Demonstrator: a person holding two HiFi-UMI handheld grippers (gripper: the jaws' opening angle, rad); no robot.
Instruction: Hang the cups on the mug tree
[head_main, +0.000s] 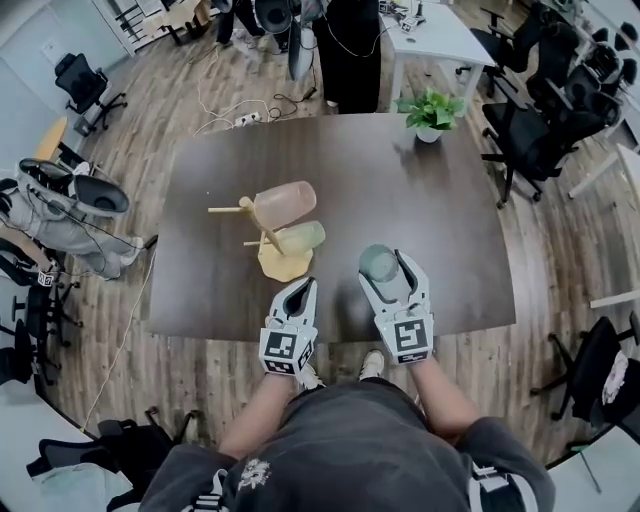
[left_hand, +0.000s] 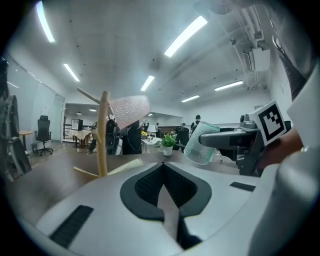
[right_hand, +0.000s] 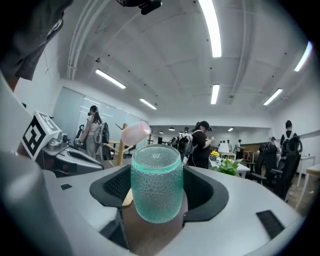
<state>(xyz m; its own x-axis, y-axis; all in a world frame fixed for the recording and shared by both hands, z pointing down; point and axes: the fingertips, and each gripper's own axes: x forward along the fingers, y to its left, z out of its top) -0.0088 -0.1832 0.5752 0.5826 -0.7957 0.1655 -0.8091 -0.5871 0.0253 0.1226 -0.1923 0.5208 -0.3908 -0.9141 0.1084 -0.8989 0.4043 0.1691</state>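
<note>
At the left of the table (head_main: 200, 290) stood the tree (head_main: 263, 226), with a pink cup (head_main: 286, 203) pushed over an upper peg and a pale cup (head_main: 301, 238) over a lower one. Two bare pegs stuck out on the tree's left side, away from both cups.

Just right of the tree's base, at the near edge, the left tongs (head_main: 300, 288) were closed on nothing, their jaws meeting along one seam in the left gripper view.

Next along, the right tongs (head_main: 385, 270) gripped the teal cup (right_hand: 156, 187) across its dimpled wall, clear of the table and near the tree but apart from it. A plant (head_main: 432, 110) sat at the far right corner, well out of the way.

The step in hand looked like carrying the teal cup over to a bare peg. To do it well, the cup's mouth would have to face the peg tip. The end pointing away from the right tongs seemed to be the closed base, though through the textured plastic I could not be sure. If so, the wrist needed a turn first.

The approach should come round to the left side, without knocking the hung cups. The cup should then slide along the peg's own slant and go deep before release. The tree looked light, so the idle left tongs could steady its base.
</note>
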